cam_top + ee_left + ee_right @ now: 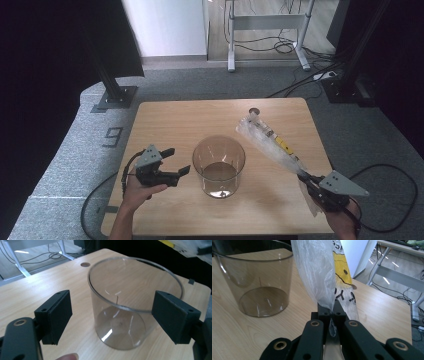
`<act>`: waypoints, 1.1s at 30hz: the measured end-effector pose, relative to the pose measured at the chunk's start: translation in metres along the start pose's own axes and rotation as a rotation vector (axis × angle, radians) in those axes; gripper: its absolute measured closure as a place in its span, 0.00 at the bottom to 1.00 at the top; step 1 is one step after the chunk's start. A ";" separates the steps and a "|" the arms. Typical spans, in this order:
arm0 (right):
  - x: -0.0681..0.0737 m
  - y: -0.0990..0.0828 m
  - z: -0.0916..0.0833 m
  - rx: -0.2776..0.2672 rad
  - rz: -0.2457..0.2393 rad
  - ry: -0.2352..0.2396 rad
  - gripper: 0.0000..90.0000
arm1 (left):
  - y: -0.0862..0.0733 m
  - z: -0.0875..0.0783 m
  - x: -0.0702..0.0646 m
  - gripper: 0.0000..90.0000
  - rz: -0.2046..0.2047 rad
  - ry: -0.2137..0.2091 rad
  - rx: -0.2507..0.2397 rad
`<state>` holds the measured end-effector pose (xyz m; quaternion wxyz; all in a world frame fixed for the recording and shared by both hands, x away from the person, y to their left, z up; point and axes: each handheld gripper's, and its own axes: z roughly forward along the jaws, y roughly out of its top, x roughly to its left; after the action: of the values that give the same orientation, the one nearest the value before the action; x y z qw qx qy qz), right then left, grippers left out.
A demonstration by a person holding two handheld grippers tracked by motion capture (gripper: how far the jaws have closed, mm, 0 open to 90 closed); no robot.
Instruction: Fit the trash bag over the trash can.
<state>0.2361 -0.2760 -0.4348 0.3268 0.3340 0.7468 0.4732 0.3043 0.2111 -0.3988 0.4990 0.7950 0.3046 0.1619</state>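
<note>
A clear smoky plastic cup (219,165) stands upright and empty at the middle of the wooden table (170,120). My left gripper (176,161) hovers just left of it, open, with the cup (130,305) ahead of and between its two black pads (53,316) but not touched. My right gripper (304,177) is shut on the end of a clear plastic bag (265,140) with a yellow printed item inside. The bag (324,272) rises from the pinched jaws and leans toward the table's far side, to the right of the cup (257,282).
A small round hole (254,110) marks the table near its far edge. Beyond the table stand a black stand base (116,95), a grey metal frame (265,30) and loose cables on the floor. A cable trails from each gripper off the table's near edge.
</note>
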 end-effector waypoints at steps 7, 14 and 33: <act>0.011 0.011 0.001 -0.011 -0.033 0.028 0.98 | 0.016 0.003 0.003 0.18 -0.008 0.000 -0.029; 0.028 0.019 0.012 -0.002 -0.073 0.083 0.98 | 0.034 0.002 0.004 0.18 -0.012 0.013 -0.038; 0.048 0.024 0.030 0.018 -0.129 0.169 0.98 | 0.060 0.026 0.008 0.23 0.022 -0.022 -0.001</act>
<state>0.2377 -0.2143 -0.4308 0.2893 0.2471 0.7958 0.4710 0.3447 0.1792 -0.3580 0.5007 0.7998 0.2905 0.1588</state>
